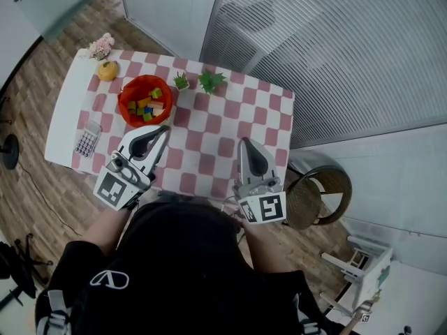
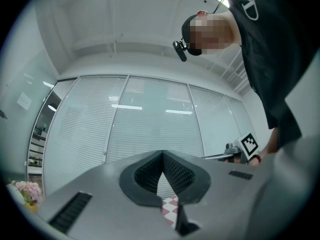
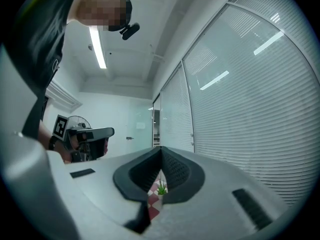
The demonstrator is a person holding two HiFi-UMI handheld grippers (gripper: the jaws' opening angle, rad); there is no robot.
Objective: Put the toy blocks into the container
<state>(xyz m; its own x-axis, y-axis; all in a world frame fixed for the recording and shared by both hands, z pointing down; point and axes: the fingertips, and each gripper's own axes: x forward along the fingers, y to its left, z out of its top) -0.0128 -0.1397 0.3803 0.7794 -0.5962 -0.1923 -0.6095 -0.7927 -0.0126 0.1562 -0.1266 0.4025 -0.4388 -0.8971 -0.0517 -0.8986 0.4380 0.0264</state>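
An orange bowl (image 1: 124, 102) stands at the back left of the red-and-white checked table (image 1: 209, 145), and several coloured toy blocks (image 1: 147, 105) lie inside it. My left gripper (image 1: 163, 130) is held near the table's front left, its tips just short of the bowl, jaws shut and empty. Over the front right of the table my right gripper (image 1: 244, 144) is shut and empty too. In the left gripper view the closed pads (image 2: 172, 171) meet at their tips, with checked cloth showing below. The right gripper view shows its closed pads (image 3: 172, 169) the same way.
At the table's back left corner sit a yellow toy (image 1: 107, 70) and pink flowers (image 1: 102, 45). Two small green plants (image 1: 211, 81) stand at the back middle. A calculator-like pad (image 1: 87, 139) lies at the left edge. To the right of the table stands a round wicker stool (image 1: 321, 194).
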